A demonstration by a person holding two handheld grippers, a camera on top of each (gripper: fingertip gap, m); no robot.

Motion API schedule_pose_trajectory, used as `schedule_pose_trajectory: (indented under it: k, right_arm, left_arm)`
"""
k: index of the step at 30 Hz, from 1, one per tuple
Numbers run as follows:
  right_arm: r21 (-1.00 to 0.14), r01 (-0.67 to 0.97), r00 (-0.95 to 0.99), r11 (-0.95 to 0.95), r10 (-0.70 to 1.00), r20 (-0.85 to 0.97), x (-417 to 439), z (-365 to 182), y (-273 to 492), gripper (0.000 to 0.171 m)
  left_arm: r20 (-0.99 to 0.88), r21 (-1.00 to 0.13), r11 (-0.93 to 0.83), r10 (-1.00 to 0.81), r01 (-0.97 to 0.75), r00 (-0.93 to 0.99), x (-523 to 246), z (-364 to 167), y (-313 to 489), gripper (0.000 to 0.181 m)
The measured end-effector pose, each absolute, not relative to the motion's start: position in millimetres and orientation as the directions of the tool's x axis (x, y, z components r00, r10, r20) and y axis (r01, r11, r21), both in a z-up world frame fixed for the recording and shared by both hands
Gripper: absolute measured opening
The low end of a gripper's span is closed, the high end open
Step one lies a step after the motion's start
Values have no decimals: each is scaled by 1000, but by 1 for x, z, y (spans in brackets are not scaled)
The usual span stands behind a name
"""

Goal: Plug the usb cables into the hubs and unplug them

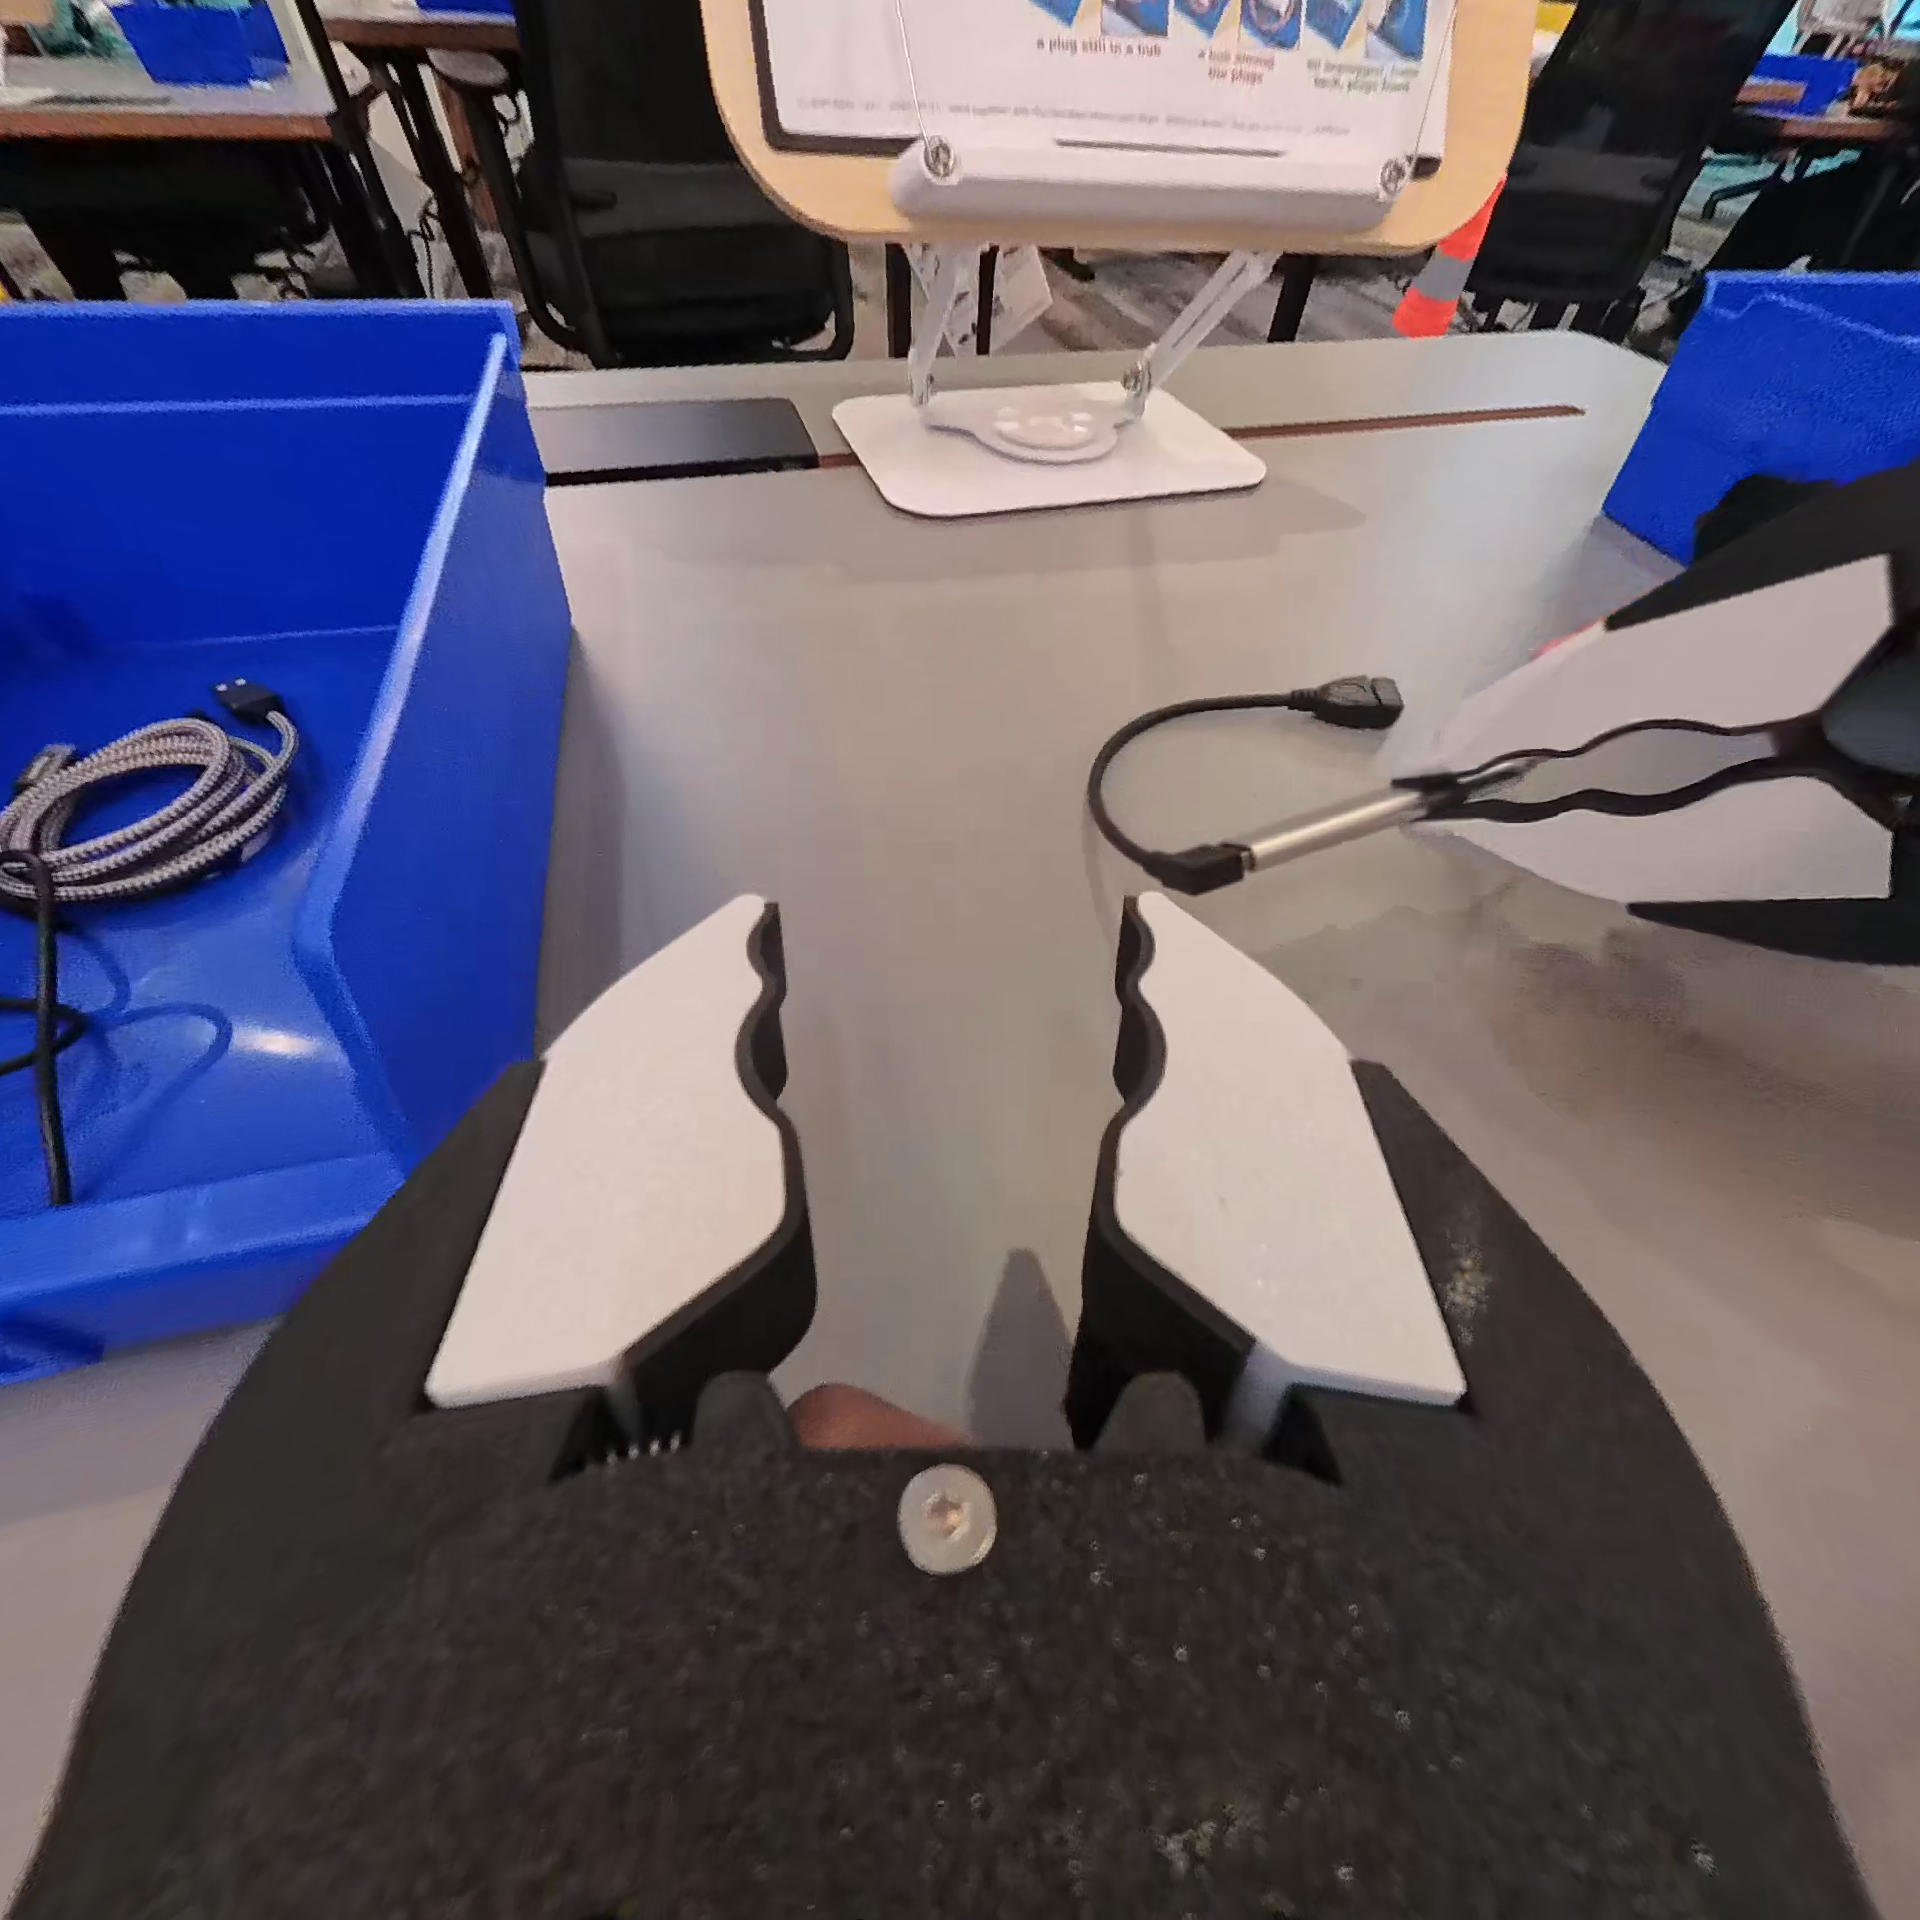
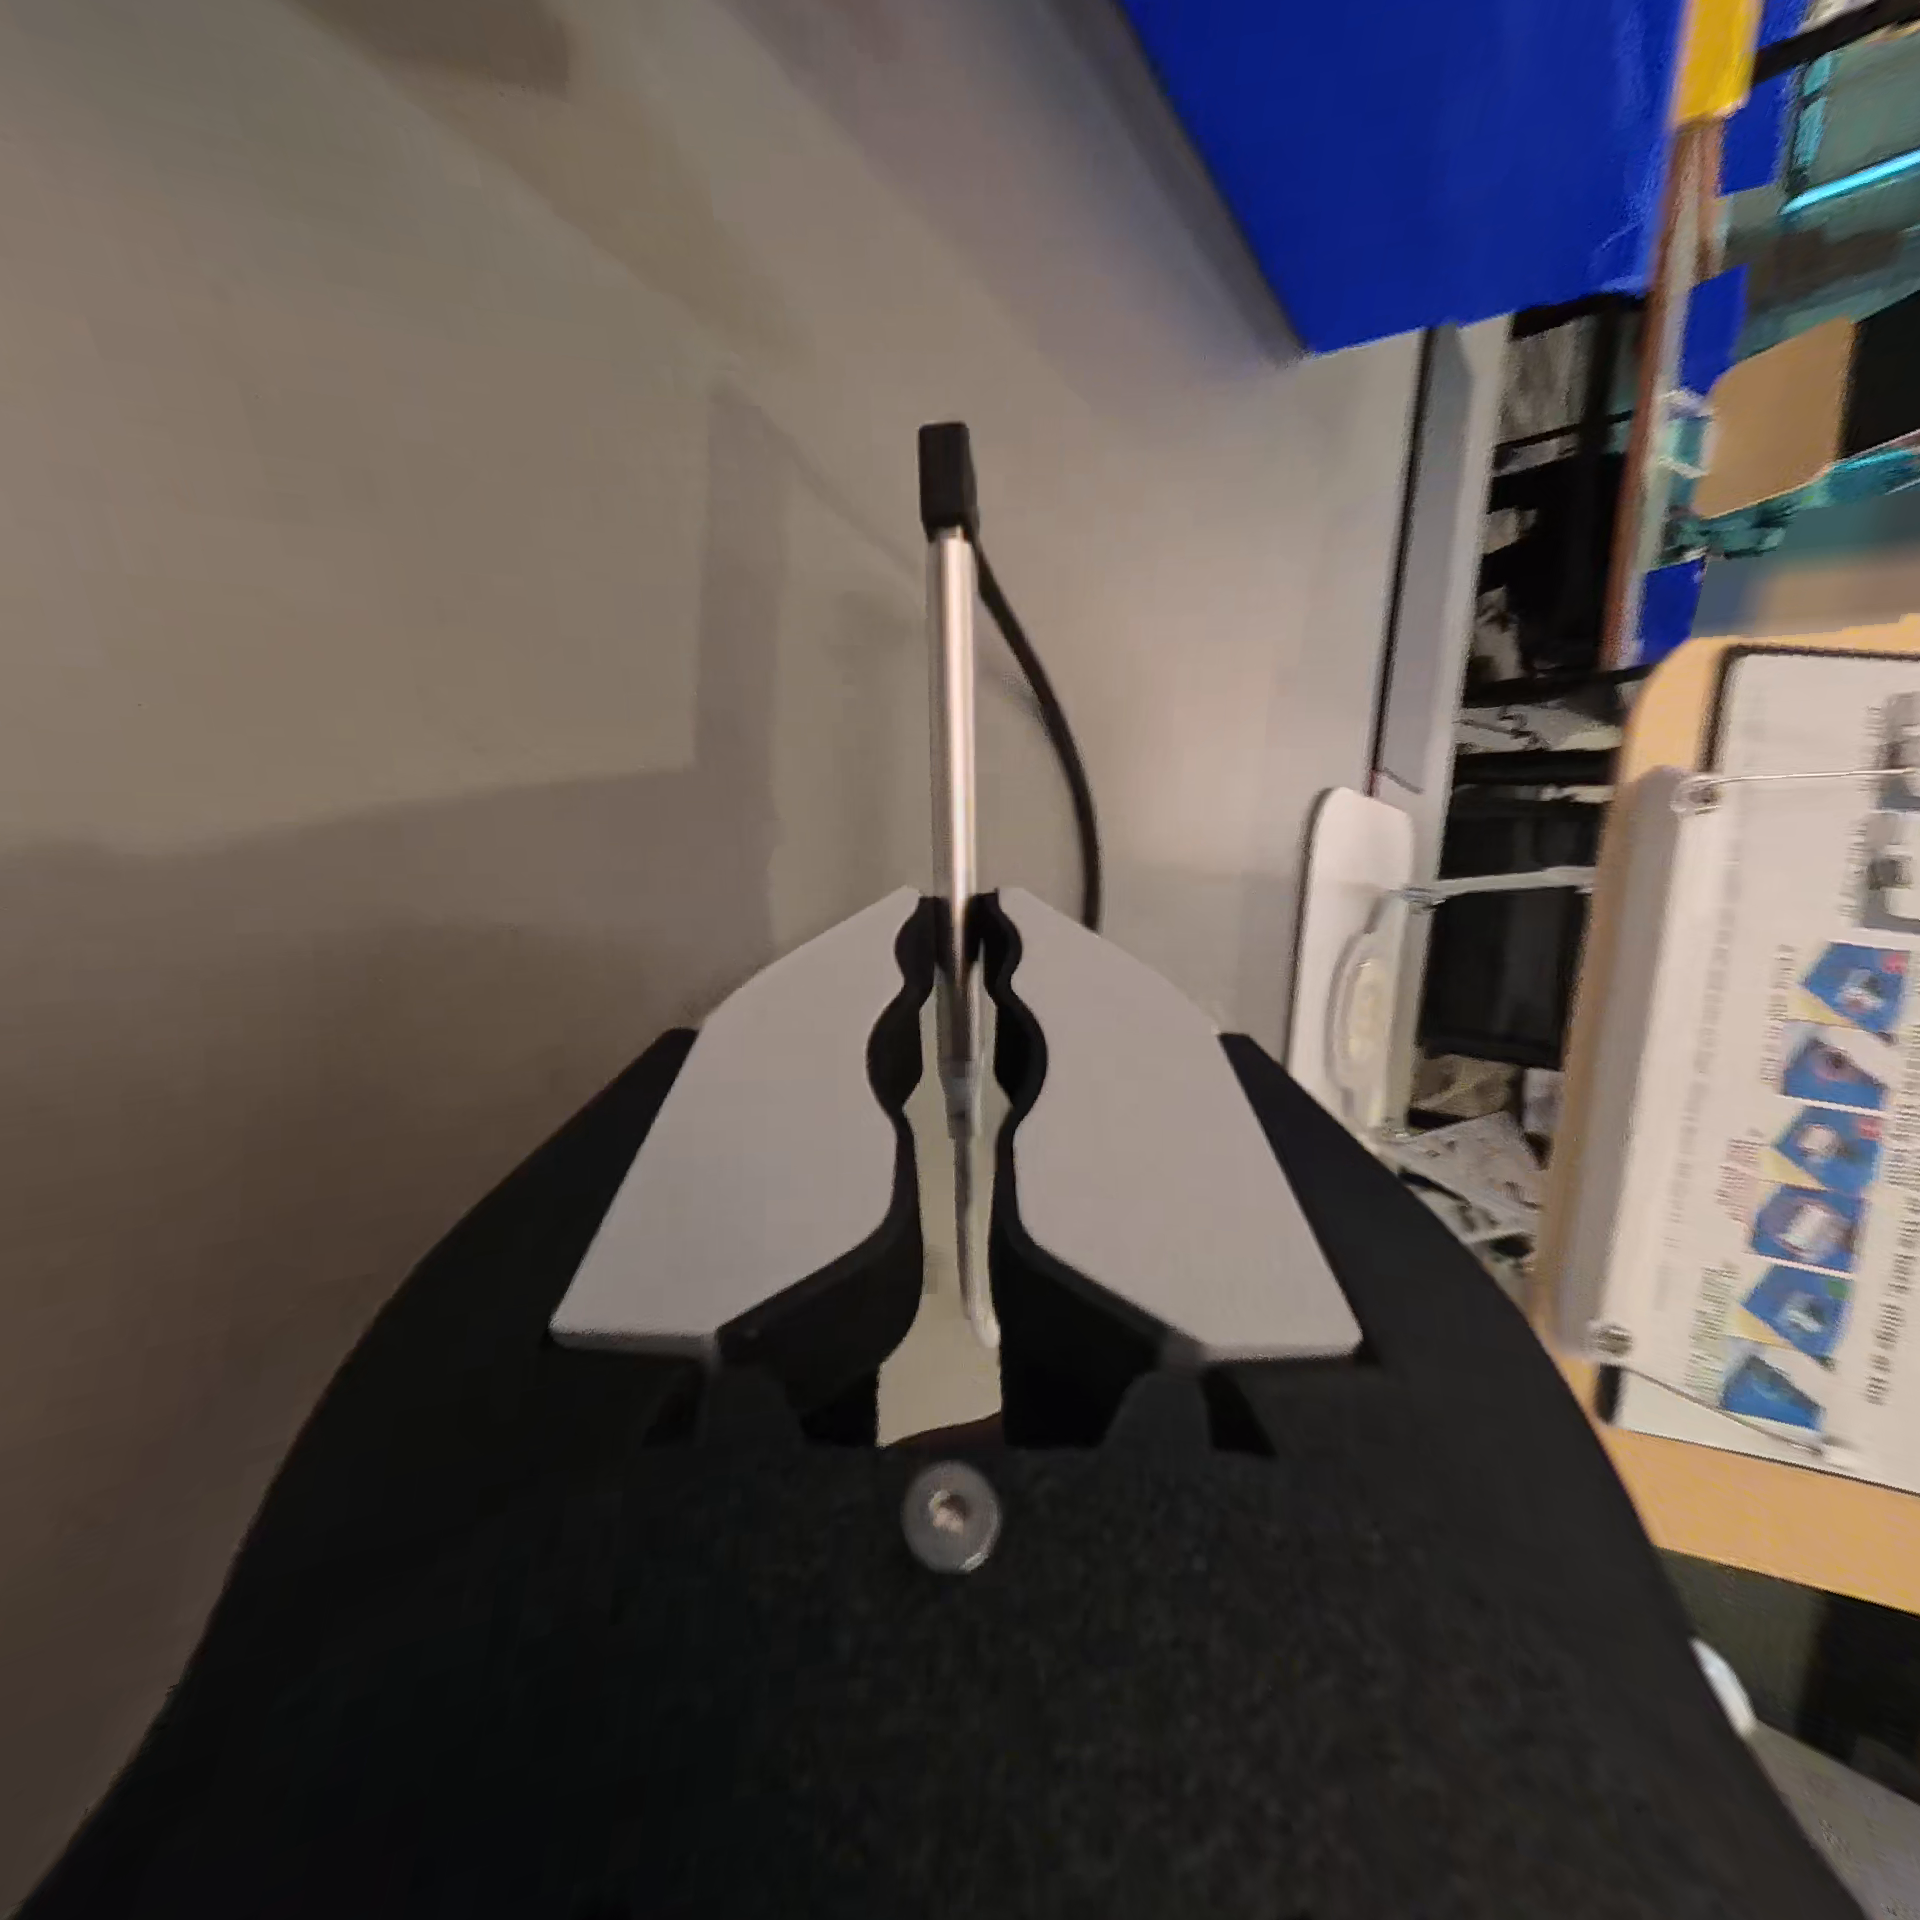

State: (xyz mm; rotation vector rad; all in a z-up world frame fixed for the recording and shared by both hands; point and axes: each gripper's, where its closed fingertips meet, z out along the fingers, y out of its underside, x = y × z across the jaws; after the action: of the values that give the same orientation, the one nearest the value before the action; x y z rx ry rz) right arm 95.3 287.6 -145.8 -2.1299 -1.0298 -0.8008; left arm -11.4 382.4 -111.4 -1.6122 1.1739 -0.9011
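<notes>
Silver hub sits pinched edge-on in right gripper, clear of the table, likely so its ports face the free hand. Its pigtail loops away. Left gripper spread, empty. Cables wait in left bin.

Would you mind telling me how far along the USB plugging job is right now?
Early. Done: the right gripper has the silver hub clamped edge-on. In hand: its short black lead trails on the table. Left: the open left gripper holds nothing; the braided cable lies in the blue bin.
</notes>
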Motion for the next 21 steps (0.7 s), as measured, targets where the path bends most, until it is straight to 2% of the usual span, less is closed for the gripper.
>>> schedule_pose_trajectory:
  k: [9,13,15,17,21]
  right_arm:
    - [-356,744,649,-566,482,589,79,-178,271,16]
    - [-514,631,776,-582,464,428,68,-171,258,37]
    - [-625,527,847,-576,417,330,69,-155,249,40]
    - [-714,416,905,-563,332,265,83,-136,237,41]
    - [-823,233,972,-518,150,181,120,-113,201,39]
  left_arm:
    - [1,-930,-82,-976,-359,220,-4,-120,369,61]
    - [-16,-919,-50,-986,-391,164,0,-123,360,60]
    - [-34,-905,-9,-995,-425,94,3,-125,351,61]
    - [-32,-879,56,-998,-474,-59,7,-126,332,60]
    - [-119,-781,316,-922,-539,-367,21,-132,304,60]
